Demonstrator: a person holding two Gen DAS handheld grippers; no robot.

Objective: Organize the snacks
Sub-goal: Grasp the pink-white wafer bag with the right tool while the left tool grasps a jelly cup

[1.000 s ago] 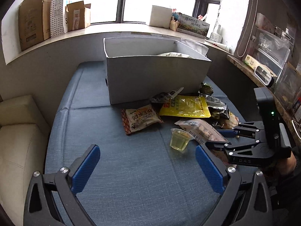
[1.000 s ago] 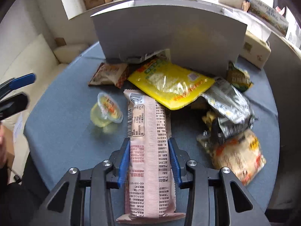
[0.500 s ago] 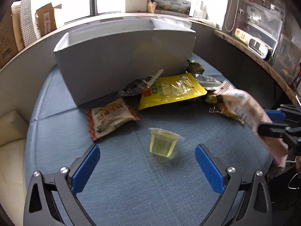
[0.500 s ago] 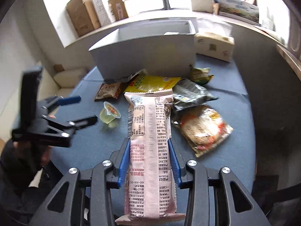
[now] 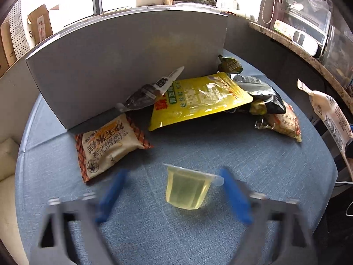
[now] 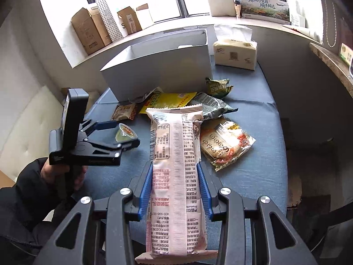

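A blue cloth-covered table fills most of both views. On it, in the upper middle of each frame, stands a large grey box with an open top; a beige tissue pack sits just right of it in the right wrist view. Cardboard boxes line the window sill at the upper left.

Snacks lie loose in front of the grey box: a big yellow pouch at centre, a dark clear-ended packet leaning on the box wall, a brown-edged cracker bag to the left, a silver-black bag and an orange-printed bag to the right, and a small green packet at the box's right corner.

The right gripper is clamped on a long pink wrapped bar — the blue pads press both its sides, and the bar sticks up out of the jaws, above the table, in the middle of the frame. The same bar shows at the right edge of the left wrist view.

The left gripper, blurred at the bottom of its frame, has just been closing its jaws around a small clear jelly cup that sits on the cloth between them; the right pad is just at the cup's rim, the left pad apart from it — no grip. A dark-sleeved hand holds that gripper at the lower left.
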